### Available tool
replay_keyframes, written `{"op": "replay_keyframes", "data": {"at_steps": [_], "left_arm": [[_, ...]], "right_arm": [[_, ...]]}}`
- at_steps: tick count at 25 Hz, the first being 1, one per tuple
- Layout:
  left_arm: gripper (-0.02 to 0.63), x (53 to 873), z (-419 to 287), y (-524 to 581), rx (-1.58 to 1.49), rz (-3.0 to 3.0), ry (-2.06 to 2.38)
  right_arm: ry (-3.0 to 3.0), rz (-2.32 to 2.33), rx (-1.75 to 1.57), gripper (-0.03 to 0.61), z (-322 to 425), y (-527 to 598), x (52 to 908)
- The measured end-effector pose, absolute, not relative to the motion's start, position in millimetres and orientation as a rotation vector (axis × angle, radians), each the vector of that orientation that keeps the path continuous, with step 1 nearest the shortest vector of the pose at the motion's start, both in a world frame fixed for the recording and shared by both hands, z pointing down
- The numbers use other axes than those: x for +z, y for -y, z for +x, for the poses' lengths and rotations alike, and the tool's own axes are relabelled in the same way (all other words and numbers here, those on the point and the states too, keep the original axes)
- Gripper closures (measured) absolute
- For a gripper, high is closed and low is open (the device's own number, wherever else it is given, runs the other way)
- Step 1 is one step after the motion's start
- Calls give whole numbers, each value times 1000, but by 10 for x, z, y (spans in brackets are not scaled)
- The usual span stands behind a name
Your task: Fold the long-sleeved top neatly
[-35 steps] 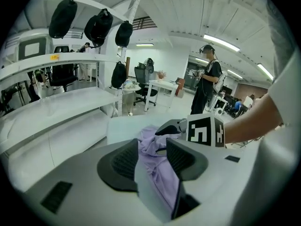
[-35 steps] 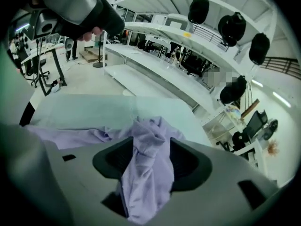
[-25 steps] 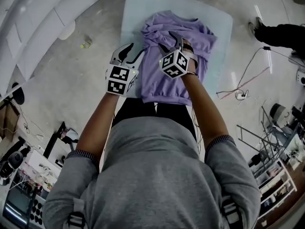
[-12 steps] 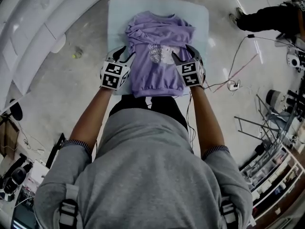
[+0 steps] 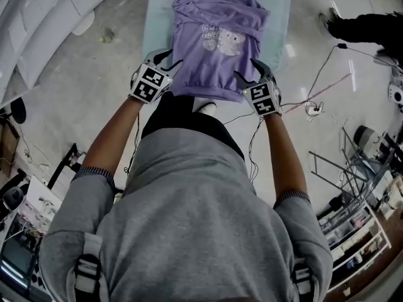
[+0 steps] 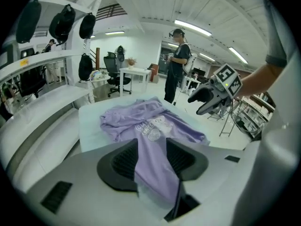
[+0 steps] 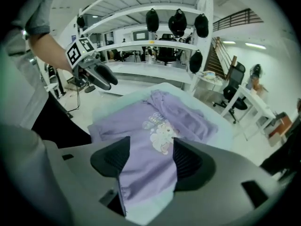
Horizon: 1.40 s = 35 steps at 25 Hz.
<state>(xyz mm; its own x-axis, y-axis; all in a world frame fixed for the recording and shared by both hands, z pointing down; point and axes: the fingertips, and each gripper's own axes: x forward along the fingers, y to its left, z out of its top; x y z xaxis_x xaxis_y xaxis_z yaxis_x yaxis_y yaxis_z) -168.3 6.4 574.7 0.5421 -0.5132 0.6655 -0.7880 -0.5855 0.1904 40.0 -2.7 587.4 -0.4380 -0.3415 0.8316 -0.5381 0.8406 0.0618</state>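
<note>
A purple long-sleeved top (image 5: 217, 49) with a cartoon print lies front up on a pale table (image 5: 280, 24), sleeves bunched at its far end and hem nearest me. My left gripper (image 5: 167, 61) hovers at the hem's left corner, jaws apart. The right gripper (image 5: 252, 72) hovers at the hem's right corner, also open. In the left gripper view the top (image 6: 155, 126) shows through the gap of the left gripper (image 6: 153, 161), and the right gripper (image 6: 205, 101) hangs clear above the cloth. The right gripper view shows the top (image 7: 164, 121) between the jaws of the right gripper (image 7: 150, 161), with the left gripper (image 7: 101, 76) raised beyond.
White curved counters (image 5: 38, 36) run along the left. Cables (image 5: 315, 99) lie on the floor to the right, and racks (image 5: 362, 212) stand further right. A person (image 6: 178, 65) stands behind the table. An office chair (image 7: 233, 91) stands at the right.
The right gripper has moved from over the middle of the top to its right hem corner. The left gripper has moved to the left hem corner. The print now shows.
</note>
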Motion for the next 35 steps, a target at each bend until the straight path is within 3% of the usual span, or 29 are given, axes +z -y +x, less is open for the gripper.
{"op": "replay_keyframes", "data": {"at_steps": [14,27,35], "left_arm": [[393,6302,-1251,-1400,1140,2532,686],[362,7007,-1122,-1746,1645,2580,239],[362,7356,-1254,-1828,1769,2525,122]], "right_arm": [[2061,151,129,278,664,-1408,6554],[1864,-117,-125,295,967,-1623,7154],[1771,-164,-213,319,1086,-1567,7452]]}}
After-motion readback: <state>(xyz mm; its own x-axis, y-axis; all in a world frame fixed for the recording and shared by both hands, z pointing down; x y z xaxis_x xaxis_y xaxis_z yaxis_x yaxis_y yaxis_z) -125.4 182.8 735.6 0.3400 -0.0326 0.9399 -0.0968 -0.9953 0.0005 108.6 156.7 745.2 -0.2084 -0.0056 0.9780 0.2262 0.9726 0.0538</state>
